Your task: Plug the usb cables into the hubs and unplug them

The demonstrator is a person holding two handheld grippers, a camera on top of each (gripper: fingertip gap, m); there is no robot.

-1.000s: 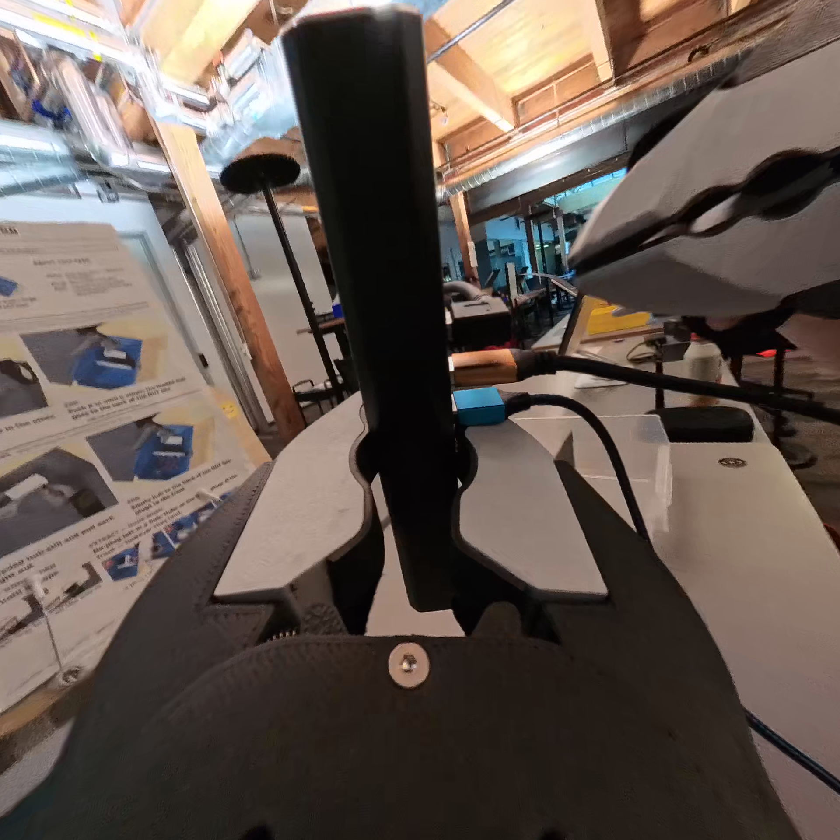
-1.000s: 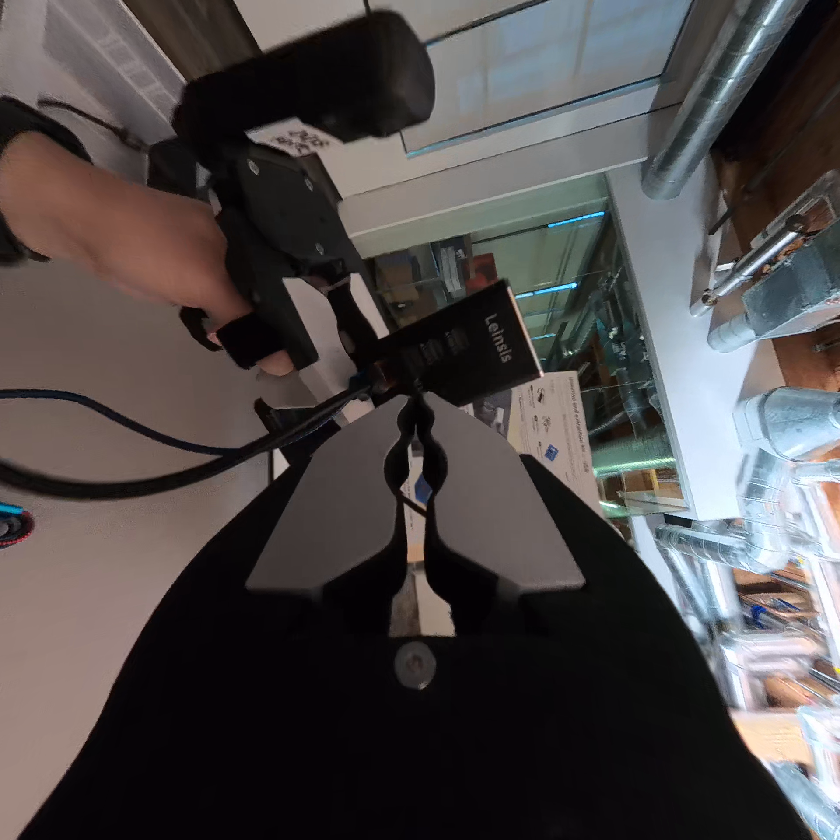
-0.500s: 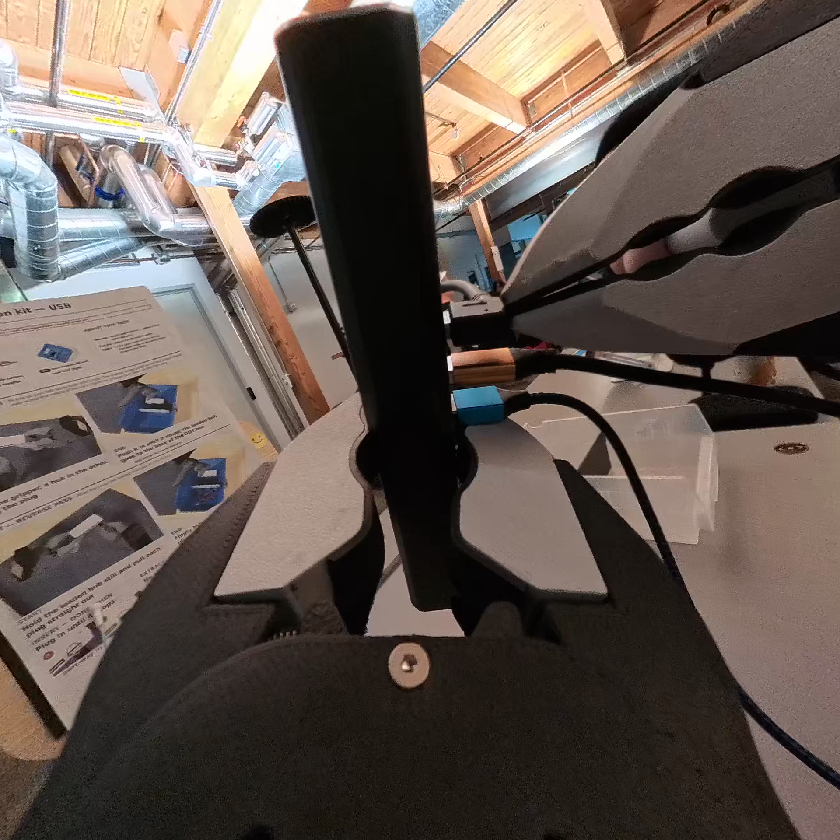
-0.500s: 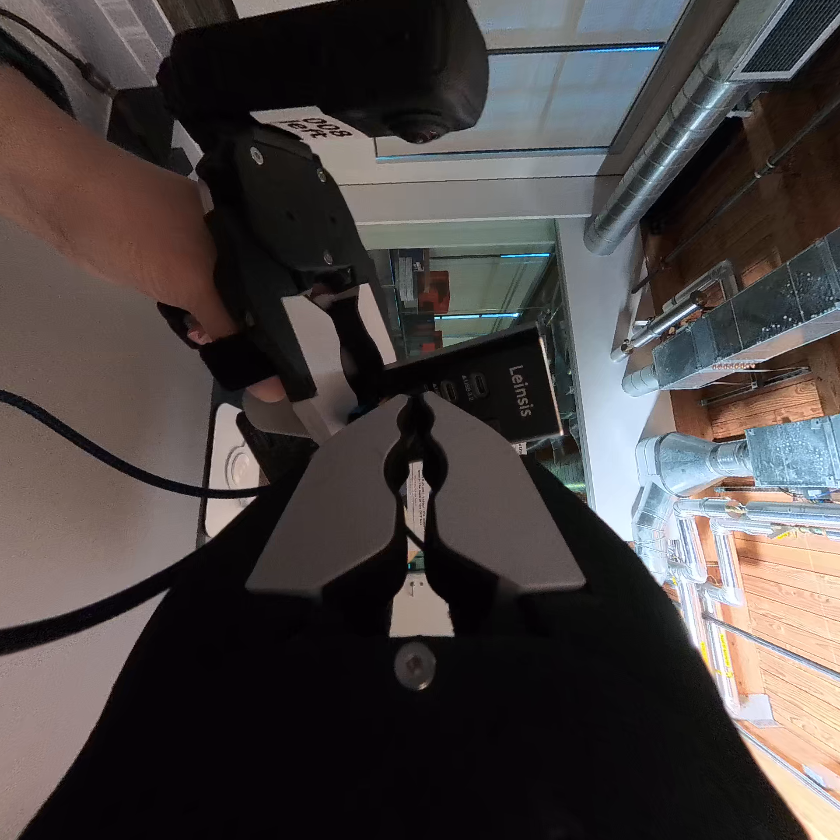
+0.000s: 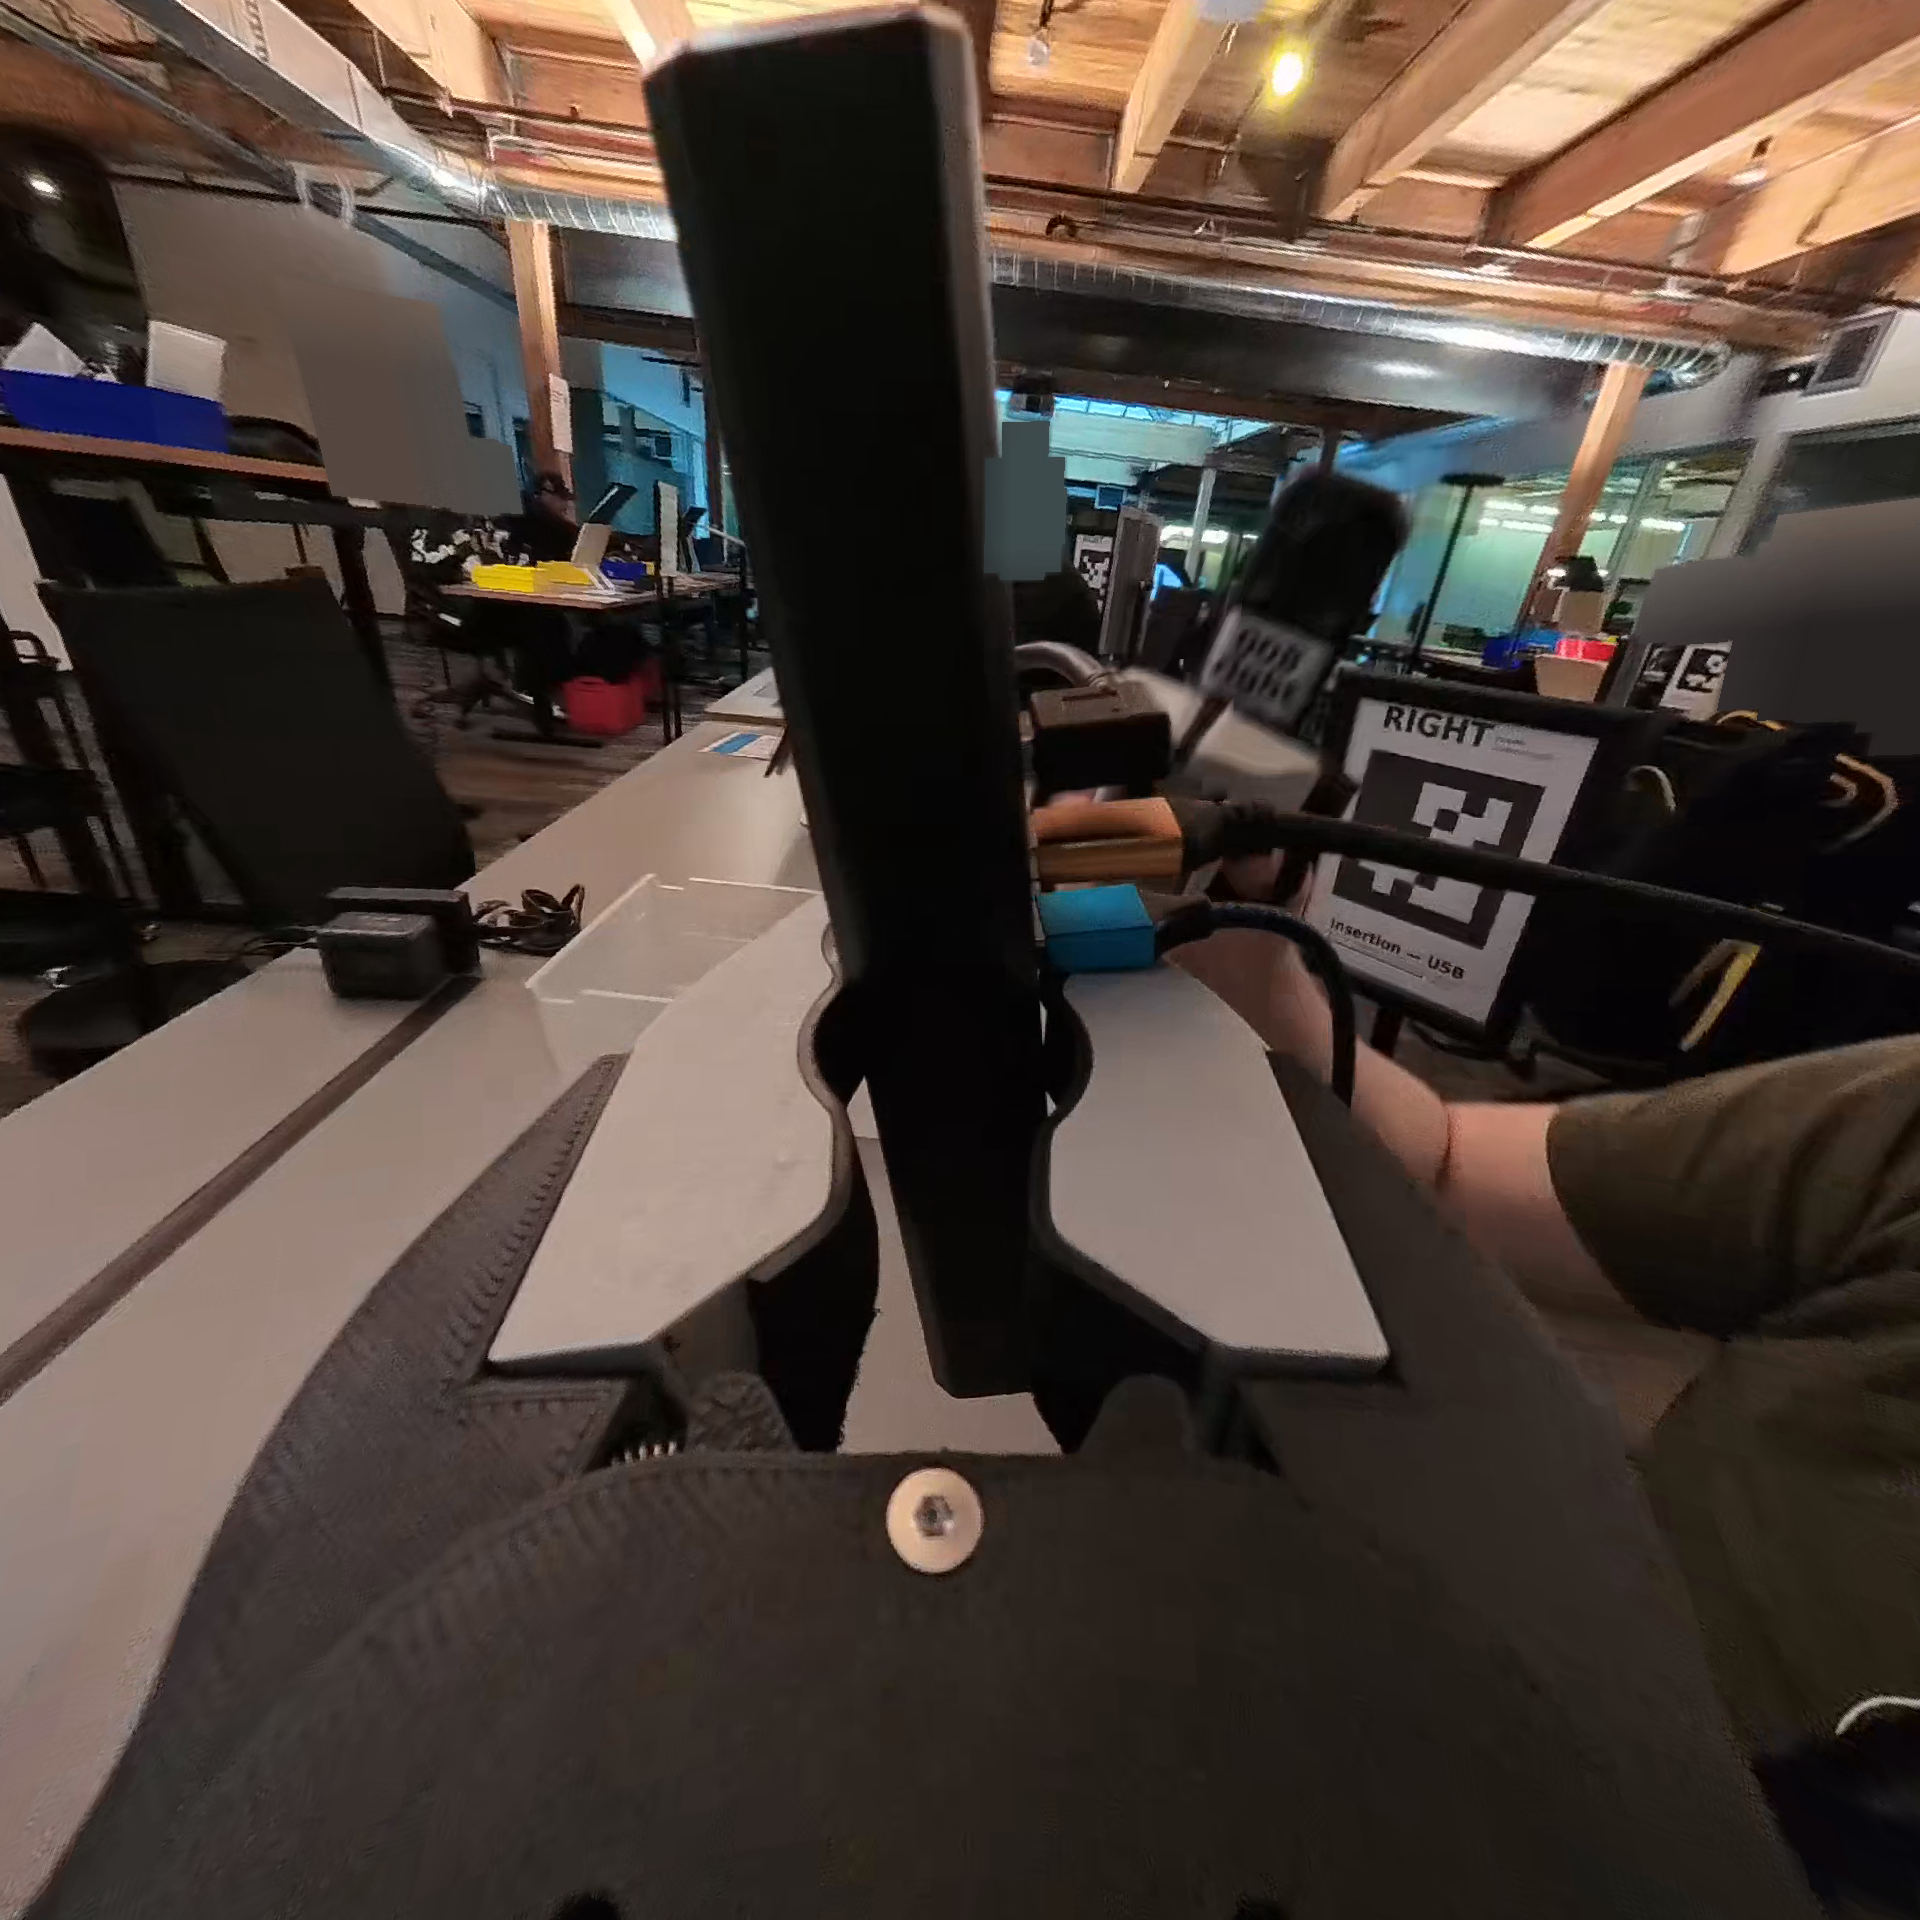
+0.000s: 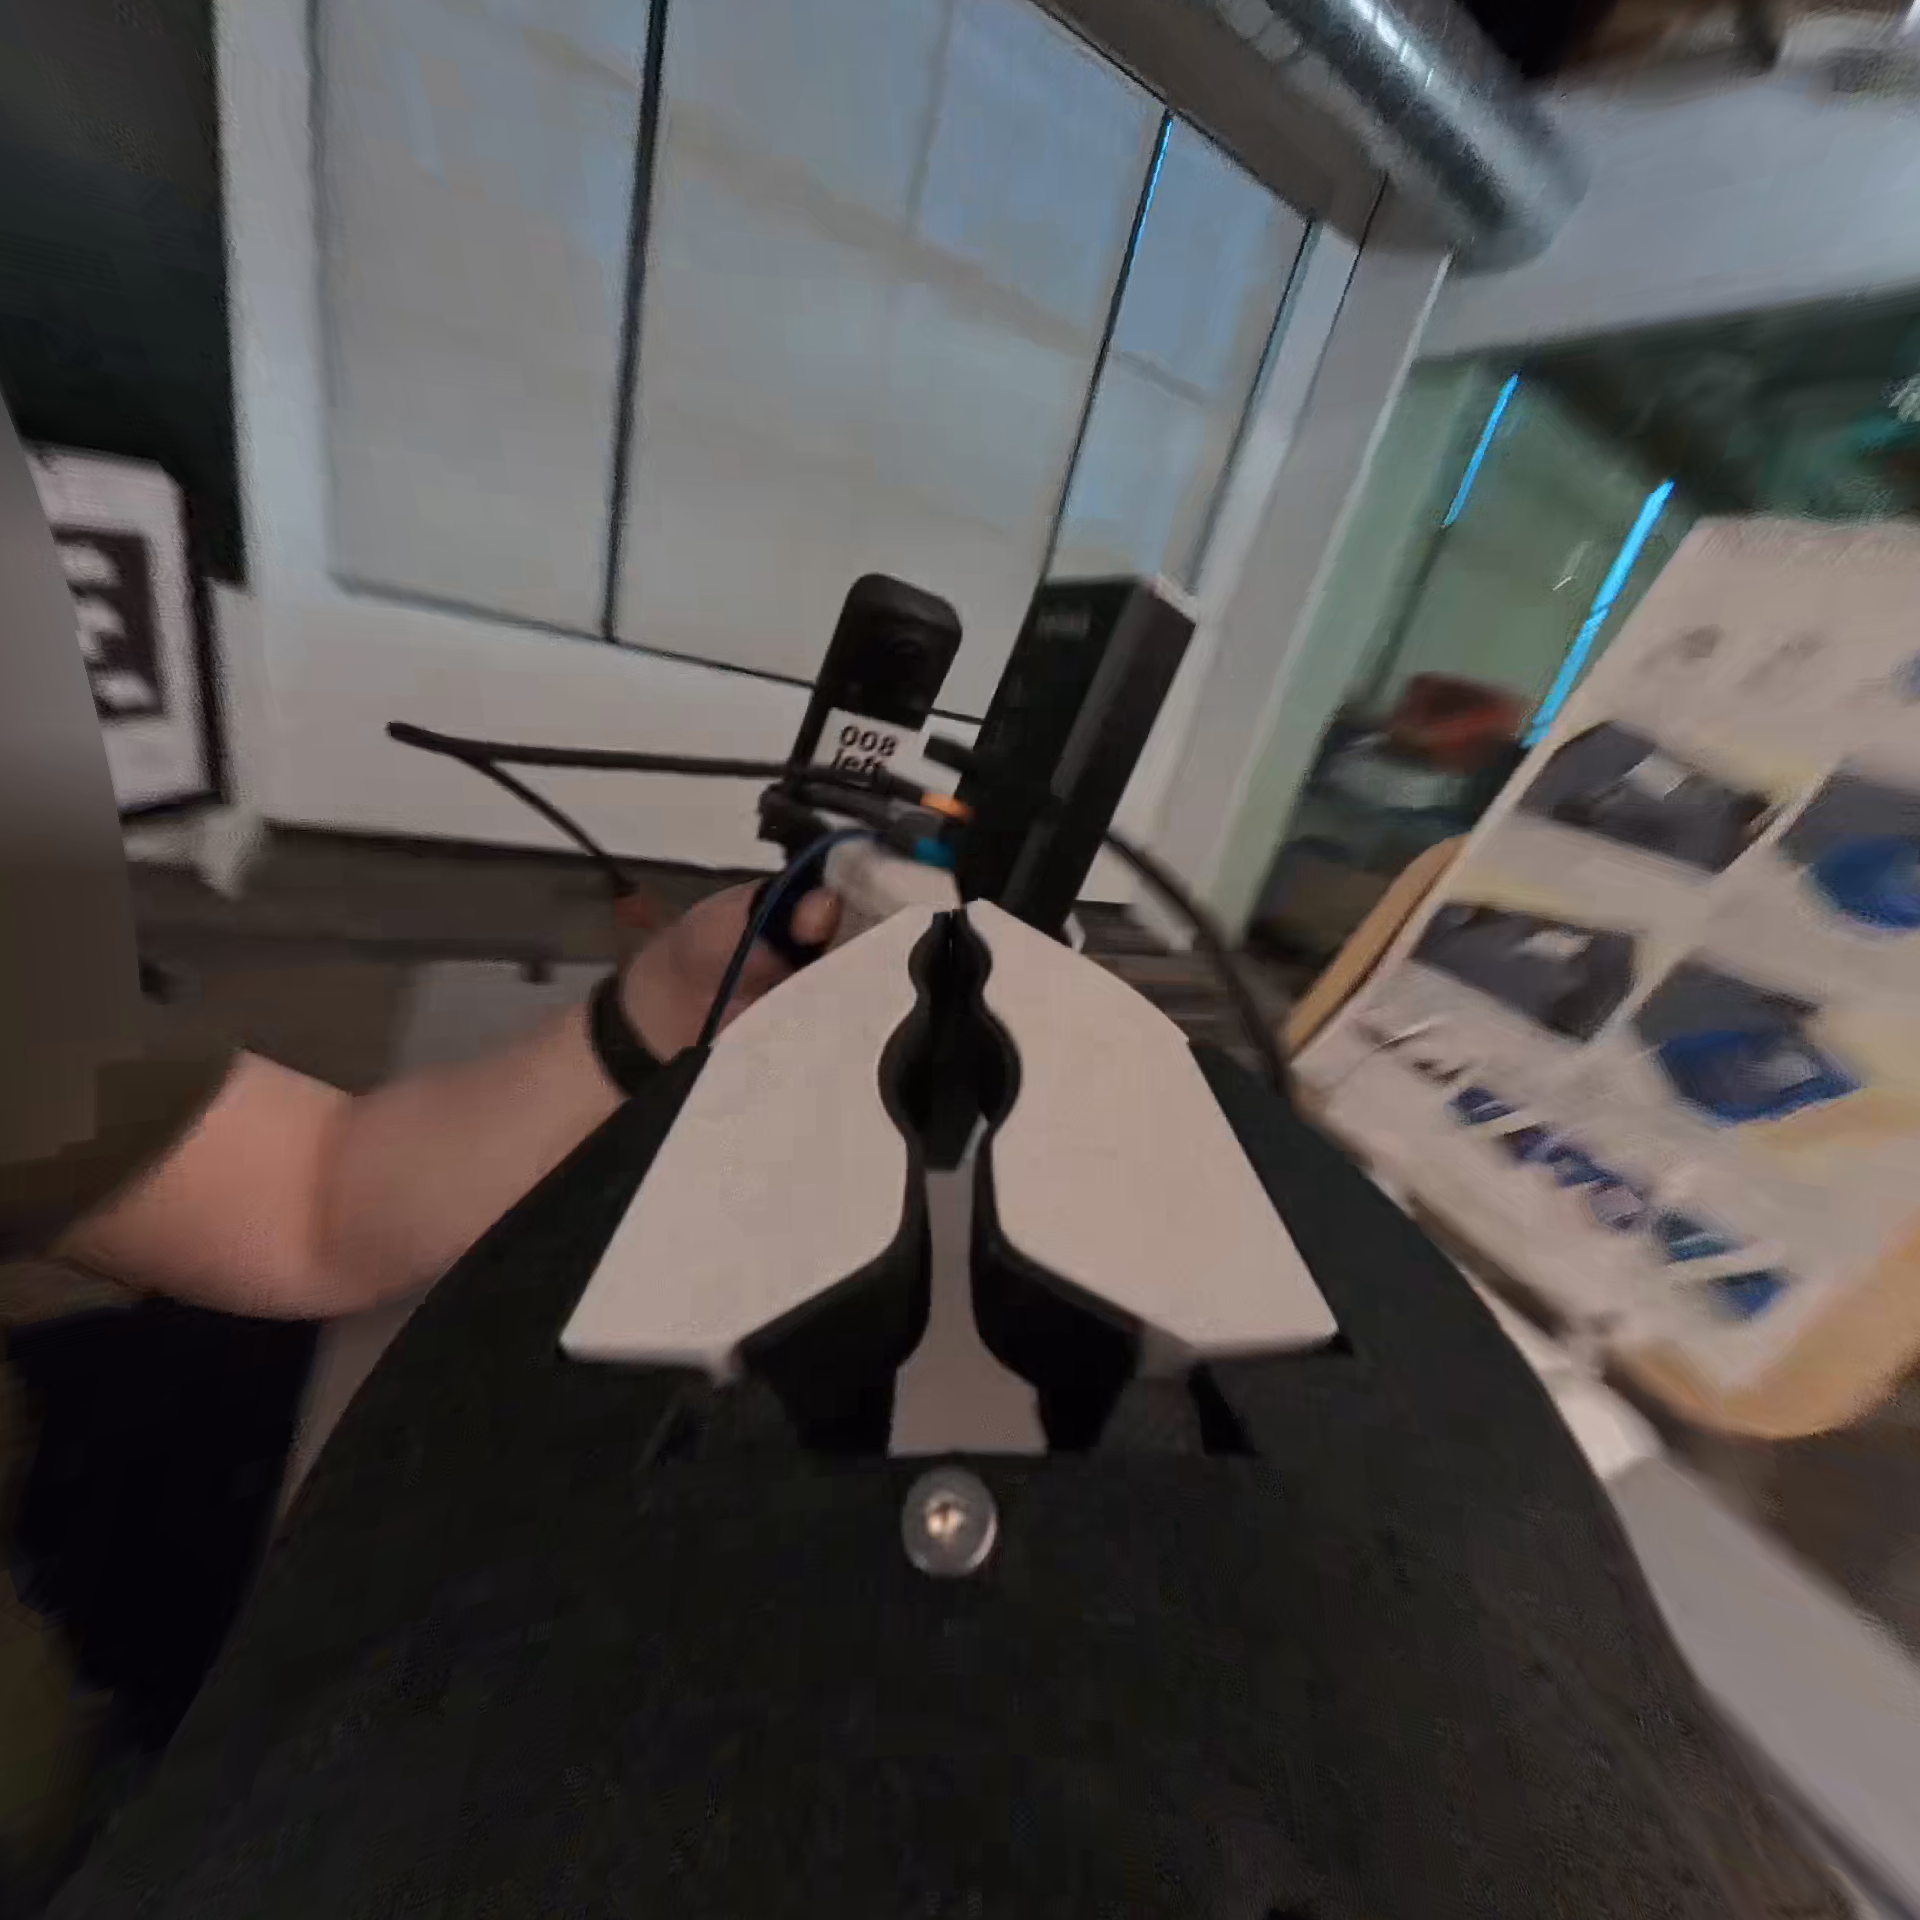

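My left gripper [image 5: 935,982] is shut on a long black USB hub [image 5: 862,582] and holds it upright above the table. Three plugs sit in the hub's right side: a black plug [image 5: 1096,738] on top, a gold-brown plug [image 5: 1107,844] with a thick black cable, and a blue plug [image 5: 1096,928] with a thin dark cable. My right gripper [image 6: 951,914] is shut and empty, a short way back from the hub [image 6: 1081,758]. In the right wrist view the hub stands in the left gripper beside its black camera [image 6: 883,665]. The right gripper shows blurred in the left wrist view [image 5: 1247,753].
A grey table [image 5: 312,1091] carries a clear plastic box [image 5: 665,935] and a black power adapter [image 5: 384,945]. A framed marker sign [image 5: 1444,842] stands at the right. An instruction board [image 6: 1662,987] stands to the right of my right gripper. A person's forearm [image 5: 1455,1174] reaches in. There is about 7 centimeters between the tips of the two grippers.
A black plug has been added above the gold and blue ones. My right gripper has let go of it and pulled back. Both views have swung round.
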